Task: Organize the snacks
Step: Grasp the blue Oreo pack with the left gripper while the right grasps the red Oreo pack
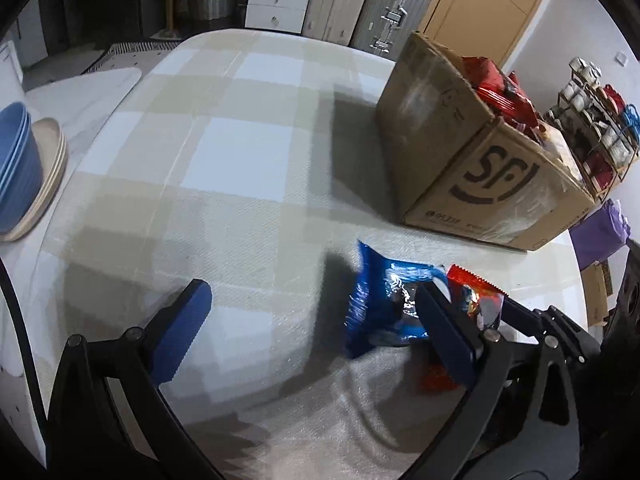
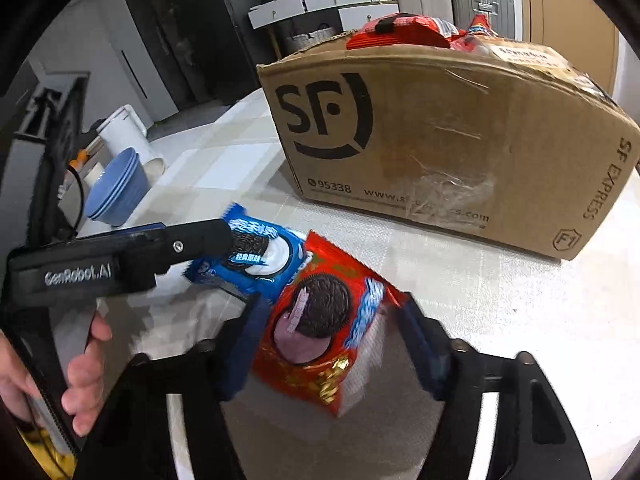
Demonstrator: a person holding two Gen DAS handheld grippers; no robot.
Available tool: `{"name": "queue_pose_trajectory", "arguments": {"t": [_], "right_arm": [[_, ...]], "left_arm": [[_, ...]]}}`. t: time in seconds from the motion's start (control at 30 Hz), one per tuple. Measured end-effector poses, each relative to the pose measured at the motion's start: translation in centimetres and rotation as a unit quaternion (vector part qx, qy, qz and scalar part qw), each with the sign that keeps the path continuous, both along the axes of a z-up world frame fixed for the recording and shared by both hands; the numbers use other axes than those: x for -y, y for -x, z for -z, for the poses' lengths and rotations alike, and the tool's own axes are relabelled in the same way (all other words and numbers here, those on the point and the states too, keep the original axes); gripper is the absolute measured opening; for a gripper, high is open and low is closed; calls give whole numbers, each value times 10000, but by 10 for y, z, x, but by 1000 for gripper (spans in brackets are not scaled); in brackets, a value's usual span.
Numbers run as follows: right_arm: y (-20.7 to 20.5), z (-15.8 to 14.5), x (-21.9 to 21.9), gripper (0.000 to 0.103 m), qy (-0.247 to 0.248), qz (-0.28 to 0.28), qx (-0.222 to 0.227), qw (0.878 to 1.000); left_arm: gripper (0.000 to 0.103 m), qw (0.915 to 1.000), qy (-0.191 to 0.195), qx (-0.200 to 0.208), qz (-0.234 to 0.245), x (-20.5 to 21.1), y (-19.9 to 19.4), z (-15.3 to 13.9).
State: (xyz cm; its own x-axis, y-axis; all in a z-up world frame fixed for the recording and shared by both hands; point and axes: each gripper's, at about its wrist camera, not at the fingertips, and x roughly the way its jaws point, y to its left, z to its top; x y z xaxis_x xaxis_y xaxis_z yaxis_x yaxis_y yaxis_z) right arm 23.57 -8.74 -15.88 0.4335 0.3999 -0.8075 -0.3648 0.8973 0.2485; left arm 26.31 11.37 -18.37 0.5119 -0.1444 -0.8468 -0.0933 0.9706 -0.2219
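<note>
We looked down along two handheld claws at a table [image 1: 240, 152] covered with a pale checked cloth. The landmark was a brown cardboard box [image 2: 440, 140] standing open on the table, with red snack bags [image 2: 404, 28] showing over its rim.

Just in front of the box, on the cloth, lay two cookie packets touching each other: a blue packet [image 2: 260, 256] and, beside it on the side nearer the right claw, a red packet [image 2: 320, 316].

The right claw [image 2: 332, 352] pointed steeply down at the red packet. Its two blue fingers [image 2: 244, 344] stood on either side of that packet, half closed. The finger on the blue packet's side lay against the red packet's edge; the other was blurred, and we could not tell whether it pressed the wrapper.

The left claw [image 1: 304, 332] stood wide, with nothing between its fingers. One of its blue fingers [image 1: 444, 340] lay over the place where the two packets met, and the other hung over bare cloth, farther from the box. In the right claw's view, the left claw's black body reached over the blue packet, and a hand [image 2: 76, 376] gripped its handle.

Well away from the box, at the table's far side, stood stacked blue bowls [image 1: 16, 168] on beige plates [image 1: 52, 176].
</note>
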Motion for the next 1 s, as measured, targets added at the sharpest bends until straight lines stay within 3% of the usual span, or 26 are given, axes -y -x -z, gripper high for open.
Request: {"name": "queue_pose_trajectory", "arguments": {"t": [0.03, 0.1, 0.4, 0.77, 1.0], "right_arm": [[2, 0, 3, 49, -50, -42, -14, 10000], [5, 0, 7, 45, -102, -81, -1, 9999], [26, -1, 16, 43, -313, -126, 124, 9994], [51, -6, 73, 43, -1146, 127, 128, 9932], [51, -3, 98, 43, -2015, 236, 84, 9792]], "left_arm": [[101, 10000, -3, -9, -9, -1, 0, 0], [101, 10000, -55, -7, -17, -1, 0, 1], [101, 9998, -163, -103, 79, 14, 4, -2], [101, 9988, -351, -242, 238, 46, -2, 8], [101, 9948, -903, -341, 322, 67, -10, 17]]}}
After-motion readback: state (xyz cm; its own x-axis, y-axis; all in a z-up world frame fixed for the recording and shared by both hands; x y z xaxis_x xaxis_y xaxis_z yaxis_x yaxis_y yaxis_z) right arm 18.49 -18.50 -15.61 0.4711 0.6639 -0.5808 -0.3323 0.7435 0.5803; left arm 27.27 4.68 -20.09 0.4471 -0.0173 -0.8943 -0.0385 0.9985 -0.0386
